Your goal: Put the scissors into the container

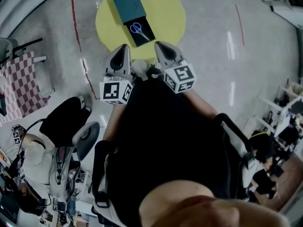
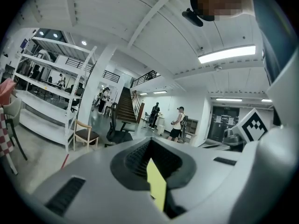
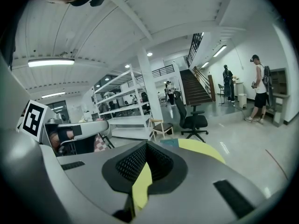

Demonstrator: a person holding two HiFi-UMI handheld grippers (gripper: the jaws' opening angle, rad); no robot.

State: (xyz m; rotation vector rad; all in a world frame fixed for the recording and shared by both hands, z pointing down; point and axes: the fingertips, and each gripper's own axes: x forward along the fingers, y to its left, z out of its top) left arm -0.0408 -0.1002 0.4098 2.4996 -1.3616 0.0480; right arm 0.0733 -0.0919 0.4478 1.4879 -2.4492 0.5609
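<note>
Bare yellow table (image 1: 165,13) either side of the teal box (image 1: 127,4).

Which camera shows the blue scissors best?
The head view: the scissors lie in plain sight on a dark tray on the yellow table. Neither gripper view shows them; the right gripper view catches only the table's edge.

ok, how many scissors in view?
1. The blue-handled scissors lie on the black tray at the teal box's end, on the yellow table in the head view. Neither gripper view shows any; others could be hidden inside the box.
</note>
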